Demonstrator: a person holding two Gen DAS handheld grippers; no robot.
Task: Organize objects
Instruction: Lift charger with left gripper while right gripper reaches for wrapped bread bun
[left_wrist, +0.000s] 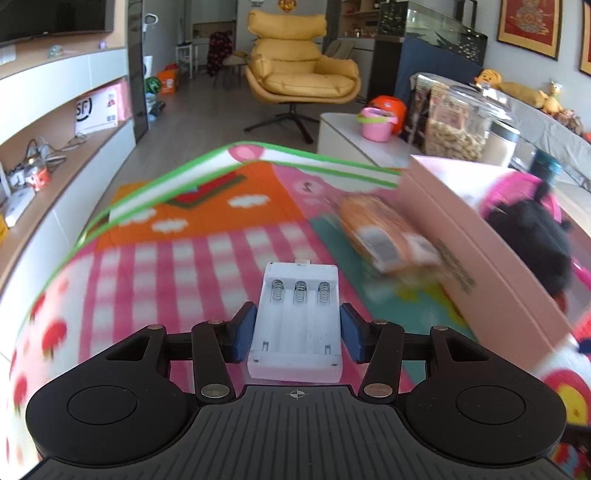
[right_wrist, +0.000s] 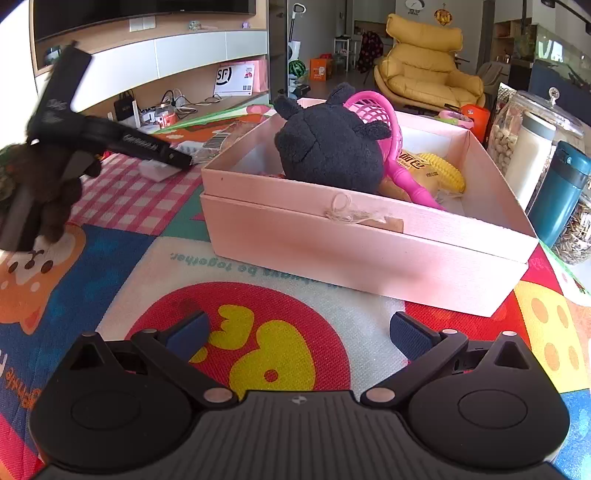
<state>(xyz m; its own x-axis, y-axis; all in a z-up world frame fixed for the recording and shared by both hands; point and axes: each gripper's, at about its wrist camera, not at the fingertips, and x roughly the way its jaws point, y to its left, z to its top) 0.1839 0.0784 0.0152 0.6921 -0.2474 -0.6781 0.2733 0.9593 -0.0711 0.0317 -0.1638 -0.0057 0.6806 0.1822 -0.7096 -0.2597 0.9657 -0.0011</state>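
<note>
Holding the white battery case (left_wrist: 295, 321) between the blue pads (left_wrist: 243, 332) of my left gripper (left_wrist: 295, 330), I have it clamped across its two long side walls, roughly at mid-length, with the spring end pointing away from me and the open bays facing up. It sits above the patterned play mat (left_wrist: 177, 251); whether it is lifted clear I cannot tell, since the mat is blurred.

I judge the case to be light, hollow and stiff: thin moulded plastic, empty of cells (three bare springs show at the far end). The walls are smooth, so it could slip if the pads loosen, and thin enough that a hard squeeze might bow them inward. The side walls look like the sensible place to grip, not the springs or the small tab at the far end.

The pink box (right_wrist: 369, 243) stands just to my right on the mat, its rim open, already holding a black plush toy (right_wrist: 328, 147), a pink scoop (right_wrist: 388, 125) and a yellow corn toy (right_wrist: 443, 170). An orange packet (left_wrist: 388, 240) lies on the mat beside the box wall.

My right gripper (right_wrist: 299, 332) hovers over the mat in front of the box, fingers spread wide and holding nothing.
</note>
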